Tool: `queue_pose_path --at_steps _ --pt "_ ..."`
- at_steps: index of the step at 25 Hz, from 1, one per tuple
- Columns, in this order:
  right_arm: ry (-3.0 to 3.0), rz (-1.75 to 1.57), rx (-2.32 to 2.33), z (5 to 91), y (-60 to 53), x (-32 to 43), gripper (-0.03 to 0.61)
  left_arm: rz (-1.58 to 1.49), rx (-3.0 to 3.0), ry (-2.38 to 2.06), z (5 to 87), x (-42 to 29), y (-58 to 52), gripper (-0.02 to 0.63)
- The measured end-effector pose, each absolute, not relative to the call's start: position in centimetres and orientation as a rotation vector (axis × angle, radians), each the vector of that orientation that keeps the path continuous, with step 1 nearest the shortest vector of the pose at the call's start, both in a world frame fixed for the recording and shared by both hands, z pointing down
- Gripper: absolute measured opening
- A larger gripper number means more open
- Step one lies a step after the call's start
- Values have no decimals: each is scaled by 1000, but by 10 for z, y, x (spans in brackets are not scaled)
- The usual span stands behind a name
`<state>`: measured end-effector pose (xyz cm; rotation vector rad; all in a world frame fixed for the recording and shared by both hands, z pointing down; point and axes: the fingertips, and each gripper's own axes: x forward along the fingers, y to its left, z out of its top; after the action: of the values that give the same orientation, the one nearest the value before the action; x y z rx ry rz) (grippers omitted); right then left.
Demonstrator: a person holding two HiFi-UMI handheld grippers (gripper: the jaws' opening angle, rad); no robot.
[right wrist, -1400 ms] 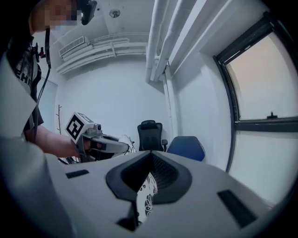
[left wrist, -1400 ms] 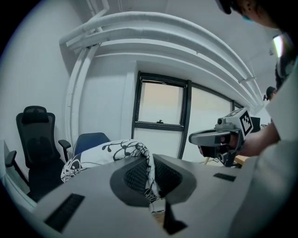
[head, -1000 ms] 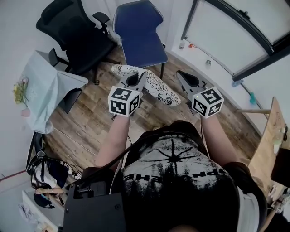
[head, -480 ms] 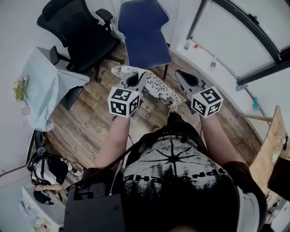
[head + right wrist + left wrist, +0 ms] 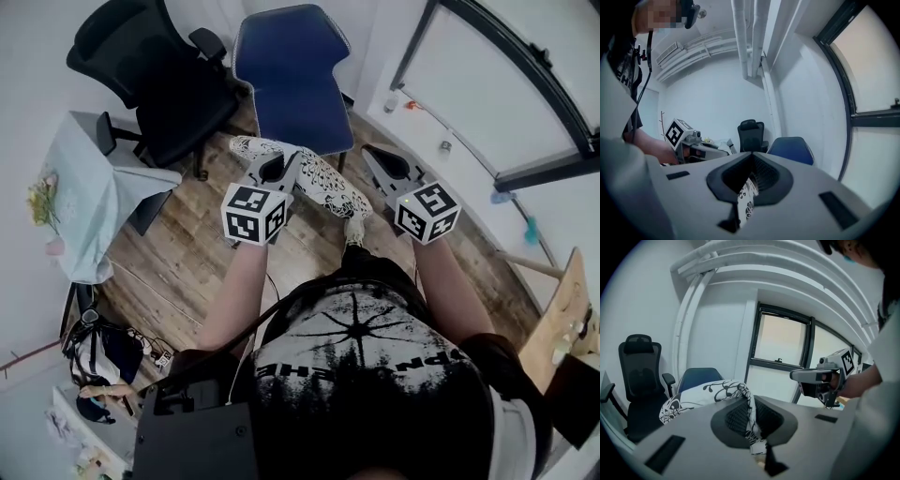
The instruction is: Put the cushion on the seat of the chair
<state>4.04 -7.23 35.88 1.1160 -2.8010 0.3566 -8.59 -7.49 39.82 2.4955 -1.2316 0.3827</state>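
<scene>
We are partway through. We are holding the cushion [image 5: 323, 183] off the floor between both grippers, and it is not yet touching the blue chair [image 5: 298, 56]. What is left, we judge, is bringing it over the seat [image 5: 305, 117], lowering it flat and letting go.

The left gripper [image 5: 751, 418] is pinching a fold of the patterned cover, its jaws nearly together on the cloth. Most of the cushion is bulging up and out beyond those jaws, on their outer side. The right gripper [image 5: 749, 180] is also clamping narrowly on a bit of the same fabric, which is sitting deep between its pads and hanging below them. The cushion is spanning the gap between the two pairs of jaws. The seat is lying ahead of both sets of tips, near but apart from the cushion.
</scene>
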Motion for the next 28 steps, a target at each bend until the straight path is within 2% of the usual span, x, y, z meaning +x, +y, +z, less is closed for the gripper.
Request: queue_pose_path --at_steps 15,28 --pt "-2858 461 984 378 -202 95 20 452 2426 -1316 410 -29 -200 23" --pt "-2858 512 938 394 -249 105 20 484 2378 -1339 422 -23 -249 23"
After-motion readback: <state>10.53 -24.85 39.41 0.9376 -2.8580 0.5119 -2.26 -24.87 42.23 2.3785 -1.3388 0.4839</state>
